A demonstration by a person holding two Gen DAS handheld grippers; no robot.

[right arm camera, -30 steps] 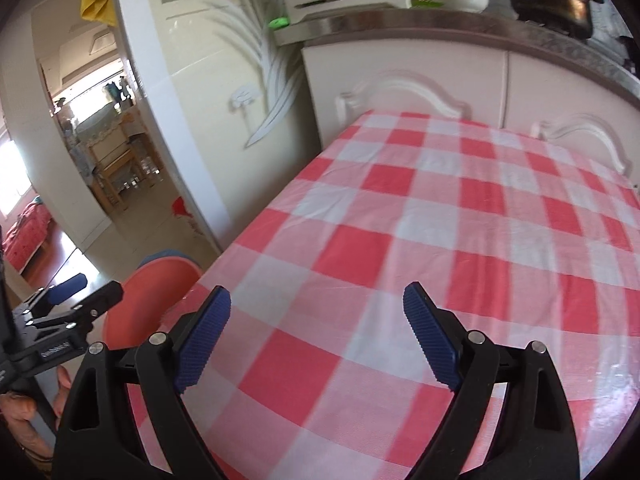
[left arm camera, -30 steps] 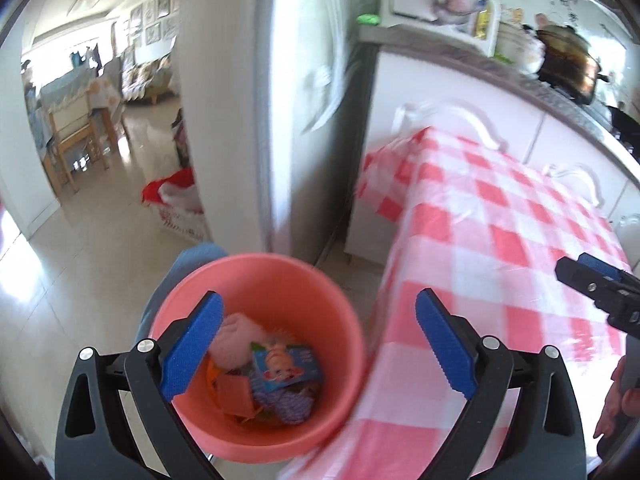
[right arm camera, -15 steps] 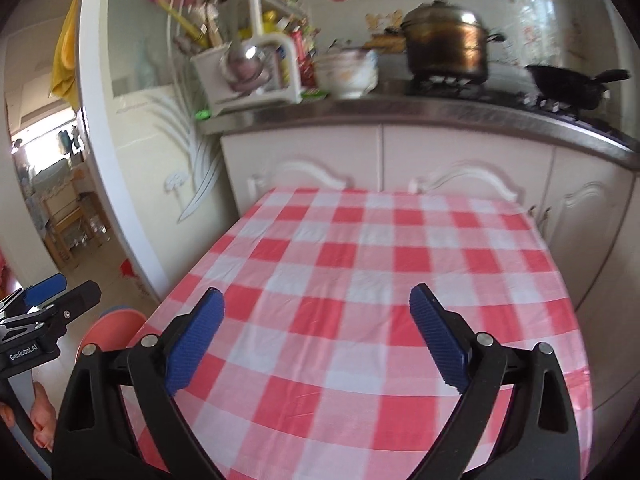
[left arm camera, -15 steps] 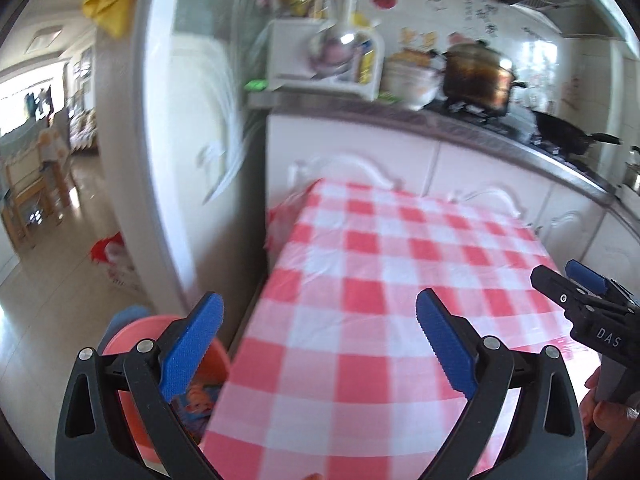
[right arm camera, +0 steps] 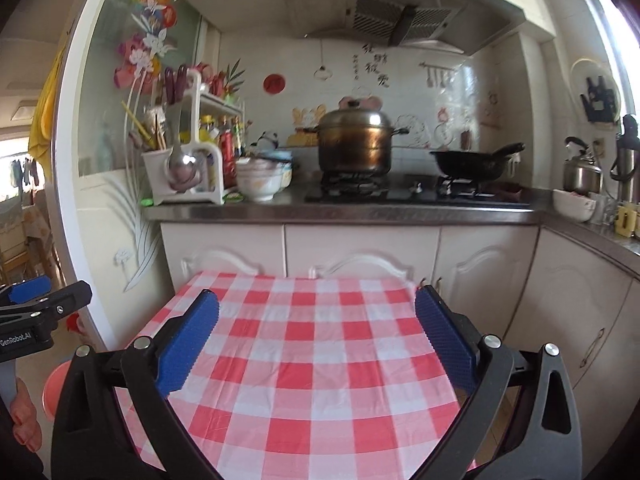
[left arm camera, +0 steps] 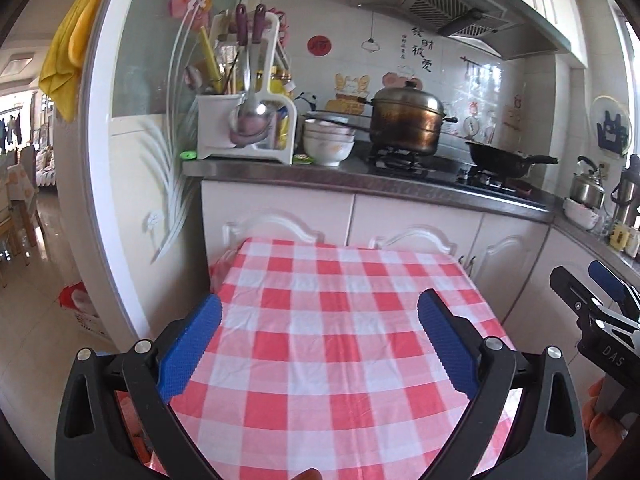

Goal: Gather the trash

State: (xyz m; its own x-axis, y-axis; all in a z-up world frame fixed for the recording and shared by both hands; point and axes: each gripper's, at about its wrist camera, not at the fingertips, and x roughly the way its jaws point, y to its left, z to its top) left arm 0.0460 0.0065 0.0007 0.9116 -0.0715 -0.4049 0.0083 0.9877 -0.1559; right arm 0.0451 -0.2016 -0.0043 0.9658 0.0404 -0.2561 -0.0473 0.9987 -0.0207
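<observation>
My left gripper (left arm camera: 320, 340) is open and empty above the near end of a table with a red and white checked cloth (left arm camera: 340, 320). My right gripper (right arm camera: 316, 338) is open and empty above the same cloth (right arm camera: 312, 360). No trash shows on the cloth. The pink bucket (right arm camera: 56, 388) stands on the floor left of the table; only a sliver of its rim shows, and its contents are hidden. The right gripper also shows at the right edge of the left wrist view (left arm camera: 592, 304), and the left gripper at the left edge of the right wrist view (right arm camera: 40, 300).
White cabinets (right arm camera: 360, 248) and a steel counter (right arm camera: 340, 210) stand behind the table, with a utensil rack (left arm camera: 244, 120), bowls (left arm camera: 328, 144), a brass pot (left arm camera: 406, 120) and a black wok (left arm camera: 500, 162). A white partition (left arm camera: 104, 184) stands left. The counter turns along the right side.
Both grippers have tilted up from the bucket and table edge to face the kitchen wall. The bucket with its trash has dropped almost out of the left wrist view. Both stay open.
</observation>
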